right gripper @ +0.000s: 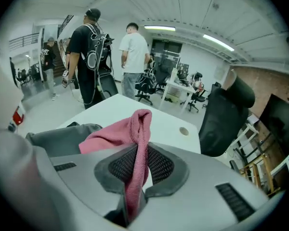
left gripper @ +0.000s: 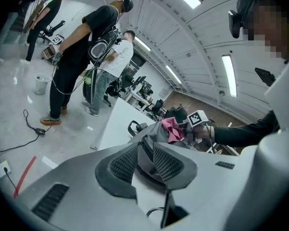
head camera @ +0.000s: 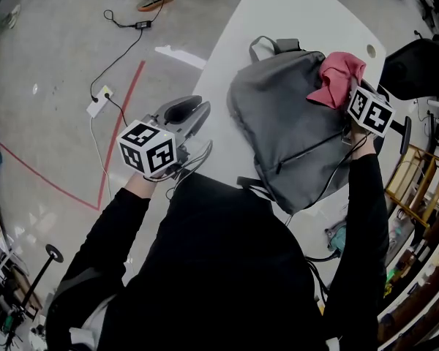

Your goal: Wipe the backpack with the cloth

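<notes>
Backpack [head camera: 285, 137] lies on the white table [head camera: 278, 13]; right gripper [right gripper: 137, 163] pinches the pink cloth [head camera: 340, 75] at its top corner; left gripper [head camera: 192, 134] hovers left of it, jaws narrowly apart.

I see the cloth [right gripper: 135, 129] as soft pink towelling, nubbly and matt — the backpack [head camera: 285, 123] is grey woven fabric, dull too. The fingers [right gripper: 160, 165] carry dark mesh-textured pads in smooth grey plastic. The table [head camera: 278, 13] looks smooth white; the floor [head camera: 58, 64] glossy.

backpack [head camera: 285, 134]: grey; cloth [head camera: 338, 79]: pink; table [head camera: 278, 13]: white; marker cubes [head camera: 148, 148]: black-white squares; floor tape [head camera: 124, 123], table's 9 o'clock: red; sleeve [head camera: 369, 218]: black
</notes>
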Available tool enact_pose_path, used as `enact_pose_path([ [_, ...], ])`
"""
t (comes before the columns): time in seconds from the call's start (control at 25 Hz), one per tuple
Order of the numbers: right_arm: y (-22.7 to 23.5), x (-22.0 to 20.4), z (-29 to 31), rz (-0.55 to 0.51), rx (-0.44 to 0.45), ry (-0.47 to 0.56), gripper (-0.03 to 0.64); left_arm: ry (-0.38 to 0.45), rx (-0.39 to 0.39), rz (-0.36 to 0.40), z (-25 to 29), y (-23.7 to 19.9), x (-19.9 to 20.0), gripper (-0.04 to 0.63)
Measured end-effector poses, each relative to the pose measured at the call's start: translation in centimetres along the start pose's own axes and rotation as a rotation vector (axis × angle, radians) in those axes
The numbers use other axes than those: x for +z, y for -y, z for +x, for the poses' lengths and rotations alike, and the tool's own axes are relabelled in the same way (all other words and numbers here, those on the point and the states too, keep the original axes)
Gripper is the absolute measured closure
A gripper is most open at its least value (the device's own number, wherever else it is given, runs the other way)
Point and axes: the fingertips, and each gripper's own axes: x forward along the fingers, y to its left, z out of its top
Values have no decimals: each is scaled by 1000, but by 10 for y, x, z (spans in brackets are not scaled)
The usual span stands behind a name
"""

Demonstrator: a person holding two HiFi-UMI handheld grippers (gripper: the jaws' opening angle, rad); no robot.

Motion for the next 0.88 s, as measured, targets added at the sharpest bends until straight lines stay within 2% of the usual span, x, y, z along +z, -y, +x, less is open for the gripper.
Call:
enact_pose_path([
  [0.08,0,15,-8,-33,-22,71,561,0,-2,3,-1,2,-1,483],
  [0.12,-11,20,-9,-62,6,99,561,2,-3,5,-1,3,0,483],
  [0.32,-131,9,-9,-304,271,79,561,15,-9,9,-6,6,2,484],
  [0.56,-272,-10,-51,-475,588,88,561,22,-2,-4,-15,0,-3,484],
  [0.72,-326,-40,-81,-649,774,27,561,19,2,-14,-20,-4,-9,483],
  [0.88,-339,-88,-119,-854,956,-103,561,22,-6,-15,-19,-3,-8,483],
])
